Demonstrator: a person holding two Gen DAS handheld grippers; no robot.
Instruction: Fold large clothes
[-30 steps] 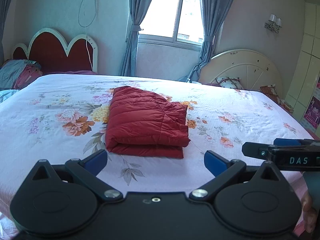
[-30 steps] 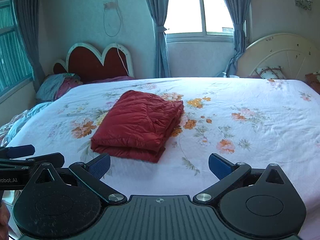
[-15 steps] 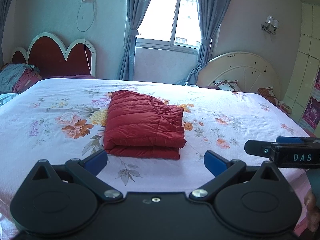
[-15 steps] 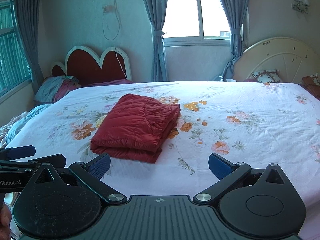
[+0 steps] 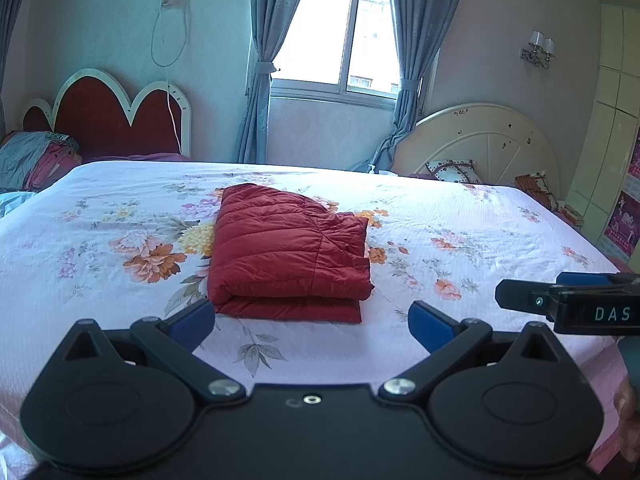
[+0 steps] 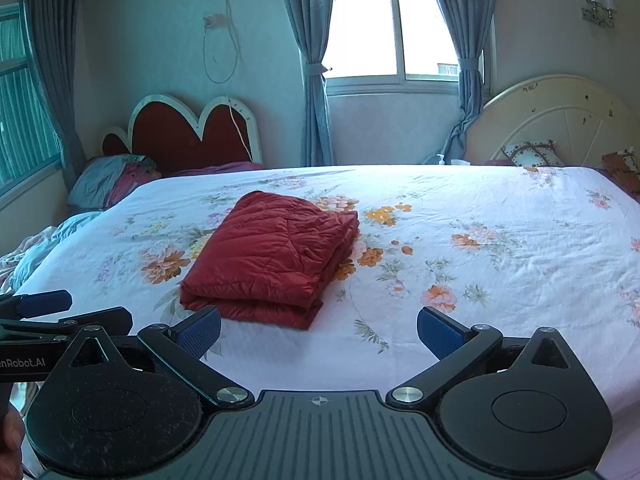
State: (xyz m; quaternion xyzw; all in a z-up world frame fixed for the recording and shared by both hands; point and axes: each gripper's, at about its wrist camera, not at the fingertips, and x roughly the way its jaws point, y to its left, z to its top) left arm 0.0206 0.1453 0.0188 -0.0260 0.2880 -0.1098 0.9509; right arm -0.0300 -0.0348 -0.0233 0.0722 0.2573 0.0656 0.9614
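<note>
A red quilted jacket (image 5: 288, 252) lies folded into a thick rectangle in the middle of the floral bed sheet (image 5: 480, 224). It also shows in the right wrist view (image 6: 272, 256). My left gripper (image 5: 312, 322) is open and empty, held back from the jacket's near edge at the front of the bed. My right gripper (image 6: 318, 330) is open and empty, also back from the jacket. Each gripper shows at the edge of the other's view: the right one (image 5: 560, 300) and the left one (image 6: 48, 312).
The bed (image 6: 500, 280) fills the room's middle. A red heart-shaped headboard (image 5: 108, 120) and a pile of bedding (image 5: 36, 160) stand at the left. A round cream headboard (image 5: 480, 140) leans at the right. A curtained window (image 5: 340, 40) is behind.
Both grippers have drawn back and risen a little from the bed, so the folded jacket sits further off. The jacket has not moved. Both grippers stay open.
</note>
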